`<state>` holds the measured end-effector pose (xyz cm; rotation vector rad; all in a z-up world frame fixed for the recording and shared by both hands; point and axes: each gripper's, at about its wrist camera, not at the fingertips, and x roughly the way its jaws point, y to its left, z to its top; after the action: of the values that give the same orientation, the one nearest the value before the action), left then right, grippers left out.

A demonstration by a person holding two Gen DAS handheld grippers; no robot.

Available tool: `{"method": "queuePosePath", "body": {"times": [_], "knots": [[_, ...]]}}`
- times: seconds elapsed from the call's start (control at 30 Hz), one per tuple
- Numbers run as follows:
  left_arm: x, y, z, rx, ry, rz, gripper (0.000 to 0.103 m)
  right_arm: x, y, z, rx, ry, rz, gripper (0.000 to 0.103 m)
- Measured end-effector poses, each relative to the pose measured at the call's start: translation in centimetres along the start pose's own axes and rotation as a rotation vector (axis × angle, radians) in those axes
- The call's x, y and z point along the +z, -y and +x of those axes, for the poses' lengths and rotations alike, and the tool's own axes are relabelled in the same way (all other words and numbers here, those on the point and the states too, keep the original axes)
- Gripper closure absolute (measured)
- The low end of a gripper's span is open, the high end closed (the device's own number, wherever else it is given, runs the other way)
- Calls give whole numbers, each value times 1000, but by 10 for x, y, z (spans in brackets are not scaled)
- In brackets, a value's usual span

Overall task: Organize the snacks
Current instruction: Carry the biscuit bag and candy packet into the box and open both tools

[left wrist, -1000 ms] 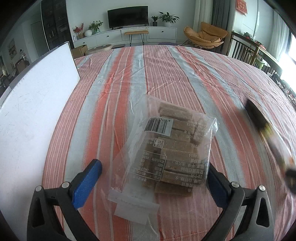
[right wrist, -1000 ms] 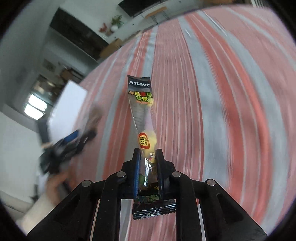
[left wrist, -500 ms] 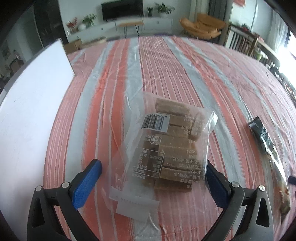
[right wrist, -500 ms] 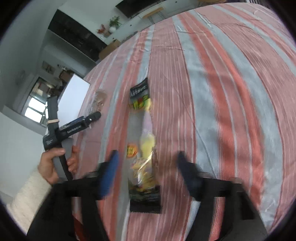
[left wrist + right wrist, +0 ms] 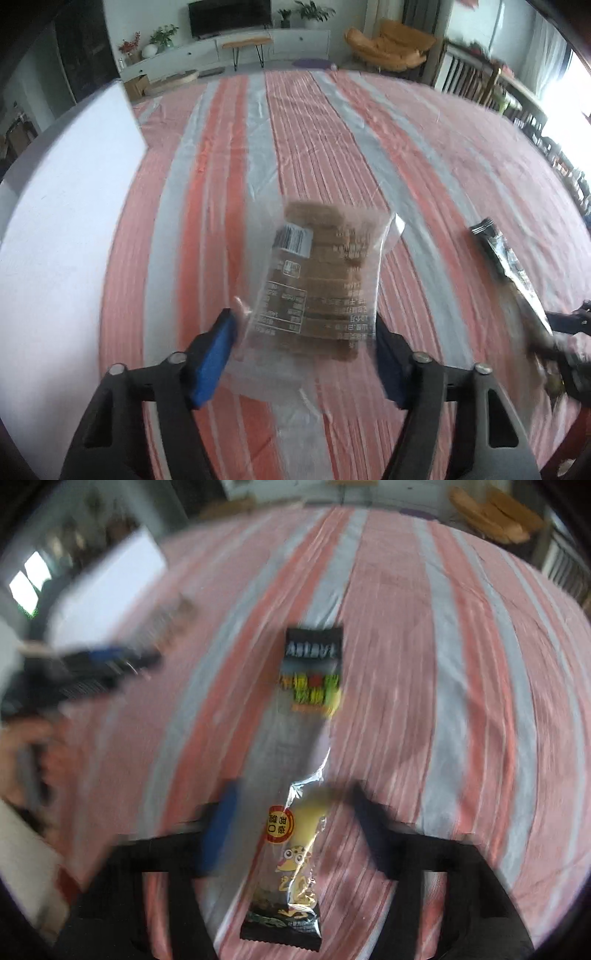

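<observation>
Tilting steeply down, both grippers' jaws are closing: left (image 5: 303, 354) pressing biscuit bag (image 5: 325, 284), right (image 5: 291, 830) around candy packet (image 5: 299, 775).

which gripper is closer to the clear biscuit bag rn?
Left. The left gripper straddles the biscuit bag, jaws closing; the right gripper is off beside it, over the candy packet.

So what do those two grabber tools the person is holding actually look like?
Both are black plastic tools ending in two forked arms with silver screw heads. The left gripper has bright blue pads lining its jaws, and so does the right gripper, though its picture is blurred. In the right wrist view, the person's hand wraps a black handle, with a cream sleeve below it.
</observation>
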<state>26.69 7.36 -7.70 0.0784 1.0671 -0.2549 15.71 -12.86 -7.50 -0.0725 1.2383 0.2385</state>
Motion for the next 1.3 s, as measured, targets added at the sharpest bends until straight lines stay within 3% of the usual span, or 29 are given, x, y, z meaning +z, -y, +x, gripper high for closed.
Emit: {"method": "queuePosePath", "body": {"times": [0.1, 0.2, 0.23, 0.27, 0.37, 0.43, 0.5, 0.53, 0.57, 0.6, 0.7, 0.9, 0.97, 1.0, 1.03, 1.13, 1.3], "knots": [[-12, -15, -35, -53, 55, -76, 38, -2, 13, -3, 117, -15, 103, 85], [-24, -31, -80, -152, 141, -155, 44, -3, 25, -19, 319, 38, 226, 92], [-27, -39, -101, -210, 189, -185, 78, 1, 22, -26, 375, 58, 249, 92], [-27, -46, -111, -236, 207, -208, 84, 9, 13, -39, 433, 95, 245, 92], [-27, -70, -136, -266, 237, -250, 84, 30, -8, -67, 514, 162, 221, 92], [-28, -79, -136, -232, 206, -230, 80, 43, -24, -87, 576, 217, 189, 92], [-34, -76, -132, -193, 174, -200, 56, 48, -37, -98, 612, 248, 175, 92], [-38, -71, -127, -186, 165, -187, 29, 49, -40, -103, 634, 259, 175, 92], [-42, -64, -124, -191, 165, -175, 12, 48, -41, -107, 661, 267, 184, 92], [-45, -56, -118, -202, 169, -153, 9, 40, -38, -110, 674, 273, 192, 92], [-42, -23, -90, -198, 126, -45, 8, 31, -32, -114, 695, 283, 214, 92], [-35, 27, 1, 13, -56, 173, 8, 16, -6, -122, 709, 298, 262, 92], [-32, 20, 0, -22, -7, 135, 42, 10, 5, -127, 717, 311, 285, 92], [-26, 17, -3, -7, -3, 101, 54, 8, 10, -129, 714, 317, 290, 92], [-21, 11, -7, -3, -3, 70, 56, 6, 12, -129, 713, 320, 292, 92], [-24, -2, -21, -55, 21, 1, 56, 10, 15, -123, 750, 312, 319, 92], [-27, -29, -102, -292, 166, -174, 56, 40, -8, -125, 850, 310, 334, 92]]}}
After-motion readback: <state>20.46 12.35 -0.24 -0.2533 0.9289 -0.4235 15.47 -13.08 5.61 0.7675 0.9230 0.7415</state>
